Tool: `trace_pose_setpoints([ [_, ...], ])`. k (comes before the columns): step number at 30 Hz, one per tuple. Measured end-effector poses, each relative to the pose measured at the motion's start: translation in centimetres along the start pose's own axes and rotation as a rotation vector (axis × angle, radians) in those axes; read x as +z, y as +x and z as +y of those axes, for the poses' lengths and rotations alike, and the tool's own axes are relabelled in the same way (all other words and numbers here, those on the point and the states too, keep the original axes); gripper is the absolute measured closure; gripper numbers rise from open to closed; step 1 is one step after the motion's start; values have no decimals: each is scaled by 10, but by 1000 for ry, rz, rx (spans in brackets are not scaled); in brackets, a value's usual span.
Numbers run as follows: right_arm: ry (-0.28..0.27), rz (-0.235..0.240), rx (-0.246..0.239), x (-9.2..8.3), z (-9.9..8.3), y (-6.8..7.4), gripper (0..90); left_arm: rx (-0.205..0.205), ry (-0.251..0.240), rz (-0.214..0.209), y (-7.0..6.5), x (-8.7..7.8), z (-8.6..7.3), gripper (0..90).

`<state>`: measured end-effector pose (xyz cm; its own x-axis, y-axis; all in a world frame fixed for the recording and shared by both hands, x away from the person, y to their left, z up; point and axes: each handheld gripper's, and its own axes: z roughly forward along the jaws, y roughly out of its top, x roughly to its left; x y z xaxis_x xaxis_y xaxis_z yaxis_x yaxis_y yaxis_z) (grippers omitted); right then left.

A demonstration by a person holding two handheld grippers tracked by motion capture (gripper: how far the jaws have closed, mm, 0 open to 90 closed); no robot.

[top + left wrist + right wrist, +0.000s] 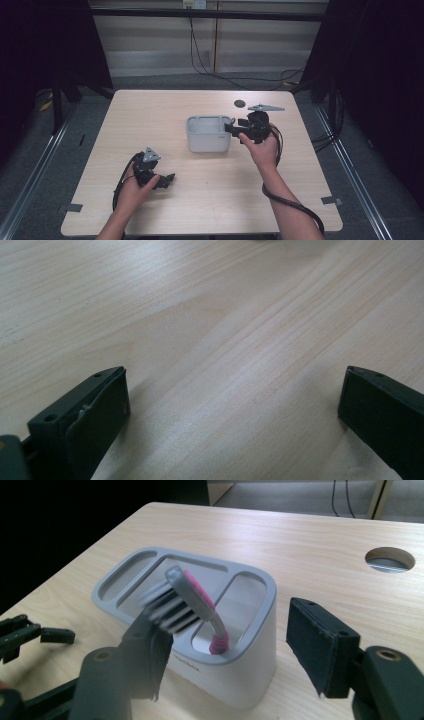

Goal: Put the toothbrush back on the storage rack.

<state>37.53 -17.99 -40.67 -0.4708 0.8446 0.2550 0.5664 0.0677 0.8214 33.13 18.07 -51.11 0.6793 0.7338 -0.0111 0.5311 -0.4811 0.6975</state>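
A: Left hand sat low at the near-left of the table, palm wrapped round the left gripper, which pointed right, towards the middle of the table. A grey three-cornered plate stood on top and a black cable looped back along the wrist.

B: And its fingers?

A: Spread wide. From its own camera they were two black blocks at the bottom corners, pale wood grain between them, nothing held.

B: Over to the right?

A: Right forearm reached further forward, angled in from the bottom edge, hand gripping the right gripper from below and aiming it left at the holder. Cable coiled round that forearm.

B: Describe the holder.

A: Pale plastic tub, rounded corners, grey top rim cut into several slots, standing a little right of the table's centre. A toothbrush stood in the slot nearest the right gripper: grey head, pink back, pink ribbed neck, bristles facing the camera, leaning towards the left finger.

B: Gripped?

A: No. Those fingers were well apart, matte black pads either side of the holder's near end. The bristles overlapped the left one in the picture; I couldn't tell if they touched.

B: Anything else?

A: A round hole in the table beyond the holder.
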Motion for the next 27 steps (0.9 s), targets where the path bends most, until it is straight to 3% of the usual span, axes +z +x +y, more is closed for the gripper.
trace_pose_setpoints([
  [8,52,21,-29,-4,-7,-5,286,5,2,-2,0,0,0,0],
  [13,54,39,-38,-11,-14,-7,263,2,2,-5,0,0,0,0],
  [23,68,75,-92,-23,-26,-10,224,0,1,1,0,-1,-1,1],
  [27,89,96,-144,-28,-33,-5,194,6,3,5,0,-3,-2,6],
])
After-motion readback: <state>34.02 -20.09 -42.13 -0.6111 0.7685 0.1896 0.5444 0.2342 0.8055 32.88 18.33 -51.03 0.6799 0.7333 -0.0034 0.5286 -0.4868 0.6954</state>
